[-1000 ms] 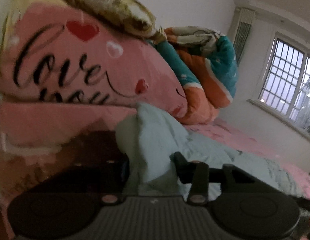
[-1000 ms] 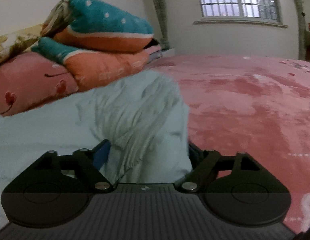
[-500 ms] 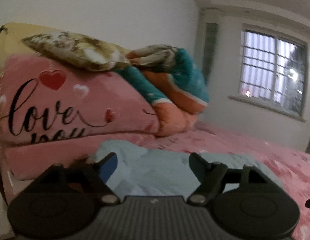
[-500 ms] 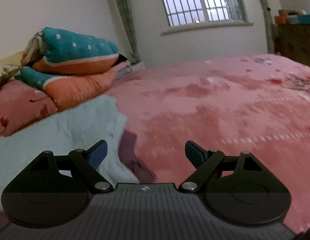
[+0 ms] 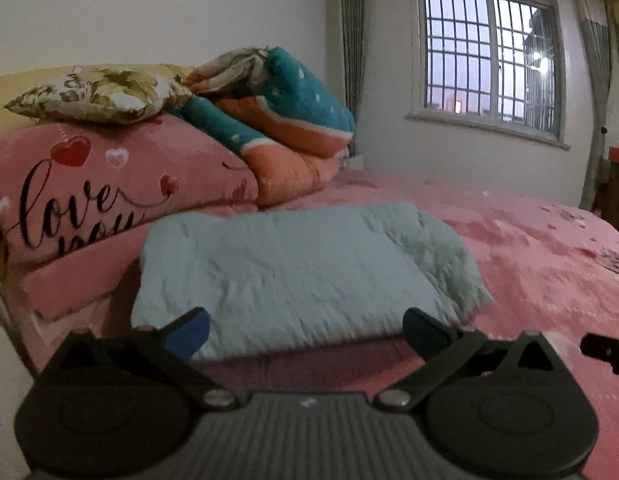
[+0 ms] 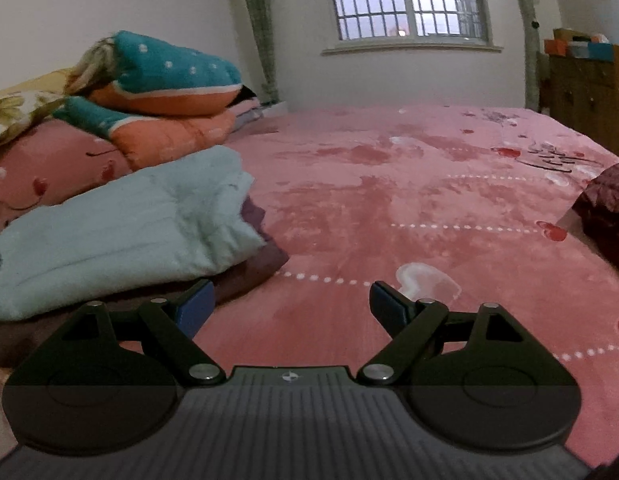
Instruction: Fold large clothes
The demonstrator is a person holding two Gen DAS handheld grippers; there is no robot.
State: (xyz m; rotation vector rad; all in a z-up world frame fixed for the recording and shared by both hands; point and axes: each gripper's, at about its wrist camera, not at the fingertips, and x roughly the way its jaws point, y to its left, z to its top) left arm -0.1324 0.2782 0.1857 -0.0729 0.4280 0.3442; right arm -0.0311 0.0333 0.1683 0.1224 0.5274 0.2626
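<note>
Beside the pillows (image 5: 121,184), the folded blue garment (image 5: 293,268) is left free; both grippers' fingers (image 5: 187,330) are spread apart, empty. Edges should be squared gently.

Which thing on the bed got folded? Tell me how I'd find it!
Look at the big pink bed, then toward the pillows piled at its head. Just in front of the pink "love you" pillow lies the folded garment, a flat pale mint-blue bundle. It is the only light blue, fluffy thing there.
</note>
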